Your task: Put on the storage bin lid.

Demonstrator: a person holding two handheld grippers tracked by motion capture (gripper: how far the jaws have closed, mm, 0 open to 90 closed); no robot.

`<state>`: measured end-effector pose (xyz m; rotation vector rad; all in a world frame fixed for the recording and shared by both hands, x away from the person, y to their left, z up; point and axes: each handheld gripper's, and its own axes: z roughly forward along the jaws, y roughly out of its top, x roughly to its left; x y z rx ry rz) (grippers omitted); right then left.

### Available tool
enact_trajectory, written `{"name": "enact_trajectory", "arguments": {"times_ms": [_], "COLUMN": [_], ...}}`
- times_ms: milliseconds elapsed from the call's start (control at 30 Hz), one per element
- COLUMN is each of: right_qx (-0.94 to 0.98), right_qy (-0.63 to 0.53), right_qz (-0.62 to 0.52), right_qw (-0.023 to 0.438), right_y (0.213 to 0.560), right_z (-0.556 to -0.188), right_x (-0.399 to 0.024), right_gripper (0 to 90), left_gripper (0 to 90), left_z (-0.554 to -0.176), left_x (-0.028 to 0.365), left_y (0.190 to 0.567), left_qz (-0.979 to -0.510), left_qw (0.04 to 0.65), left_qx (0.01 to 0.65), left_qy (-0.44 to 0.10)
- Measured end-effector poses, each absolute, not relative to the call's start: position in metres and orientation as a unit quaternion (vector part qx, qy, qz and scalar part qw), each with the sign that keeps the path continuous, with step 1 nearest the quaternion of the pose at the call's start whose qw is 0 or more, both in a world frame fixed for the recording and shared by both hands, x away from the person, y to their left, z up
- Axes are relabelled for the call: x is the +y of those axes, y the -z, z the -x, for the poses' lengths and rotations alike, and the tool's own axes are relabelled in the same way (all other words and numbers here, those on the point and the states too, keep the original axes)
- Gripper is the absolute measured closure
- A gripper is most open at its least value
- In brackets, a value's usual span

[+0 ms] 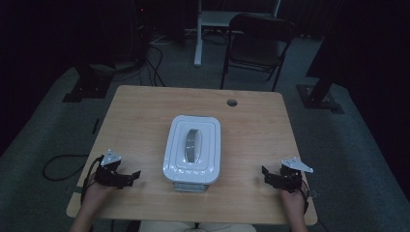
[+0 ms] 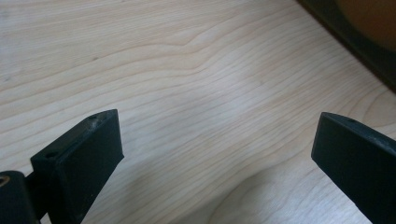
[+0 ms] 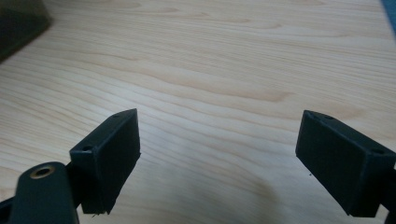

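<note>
A white rectangular lidded container (image 1: 193, 147) with a grey handle (image 1: 192, 145) along its lid sits in the middle of the wooden table (image 1: 140, 116). My left gripper (image 1: 133, 175) rests near the front left edge, well left of the container, open with bare wood between its jaws (image 2: 219, 154). Near the front right edge my right gripper (image 1: 265, 174) also stands open, its jaws wide apart over bare wood (image 3: 219, 154), to the right of the container.
A round cable hole (image 1: 232, 102) lies in the table's far side. Behind the table stand a dark folding chair (image 1: 258, 43) and a white desk leg (image 1: 198, 34). Cables run over the grey carpet at the left (image 1: 63, 166). Black stand bases sit at both sides.
</note>
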<state>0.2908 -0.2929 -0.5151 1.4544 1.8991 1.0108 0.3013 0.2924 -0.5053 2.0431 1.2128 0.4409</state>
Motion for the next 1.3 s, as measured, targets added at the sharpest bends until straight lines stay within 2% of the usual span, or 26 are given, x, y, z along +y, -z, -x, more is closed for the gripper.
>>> {"name": "enact_trajectory", "arguments": {"times_ms": [367, 433, 533, 767, 1000, 1300], "right_qx": [0.667, 0.659, 0.659, 0.659, 0.66, 0.654], "right_qy": [-0.341, -0.34, -0.322, -0.295, -0.287, -0.284], "right_qz": [-0.591, -0.605, -0.611, -0.624, -0.633, -0.647], "right_qw": [0.299, 0.289, 0.298, 0.3, 0.287, 0.27], "right_y": [0.52, 0.52, 0.522, 0.525, 0.526, 0.528], "right_z": [-0.286, -0.289, -0.291, -0.295, -0.298, -0.301], "right_x": [-0.317, -0.319, -0.318, -0.316, -0.318, -0.321], "right_gripper": [13.4, 13.4, 13.4, 13.4, 13.3, 12.3], "left_gripper": [2.6, 2.6, 2.6, 2.6, 2.6, 2.6], "left_z": [-0.3, -0.301, -0.304, -0.313, -0.319, -0.322], "left_x": [0.309, 0.311, 0.313, 0.319, 0.316, 0.316], "left_y": [0.507, 0.506, 0.506, 0.512, 0.52, 0.523], "left_qz": [-0.755, -0.749, -0.742, -0.726, -0.743, -0.741], "left_qw": [0.357, 0.354, 0.344, 0.344, 0.31, 0.298], "left_qx": [0.516, 0.525, 0.536, 0.556, 0.553, 0.558], "left_qy": [-0.19, -0.198, -0.211, -0.213, -0.216, -0.224]}}
